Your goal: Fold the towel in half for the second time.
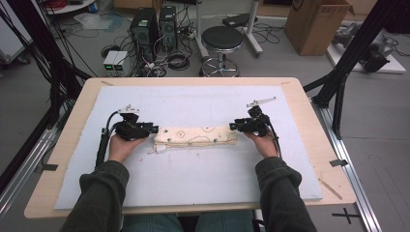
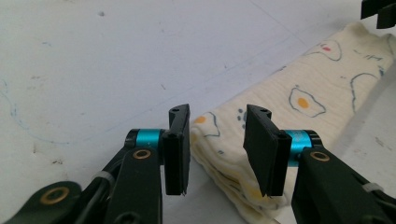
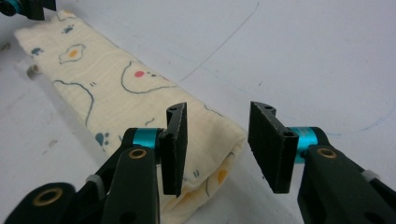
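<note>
From above, the folded cloth (image 1: 196,137), a soft cream strip, lies on the white bench (image 1: 193,183) between my left gripper (image 1: 153,129) and right gripper (image 1: 233,126). Left gripper view: my ribbed fingers (image 2: 177,149) stand apart around its end, seemingly untouching. Right gripper view: fingers (image 3: 175,147) likewise apart, clamping nothing.

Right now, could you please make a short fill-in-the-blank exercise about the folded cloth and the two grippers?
1. The folded cloth lies on the white ____ that covers the table.
2. The cloth's print shows fried ____.
3. The left gripper and the right gripper stand at ____ ends of the cloth.
4. The jaws of both grippers are ____, not pressing the cloth.

Missing words: mat; eggs; opposite; open
</note>
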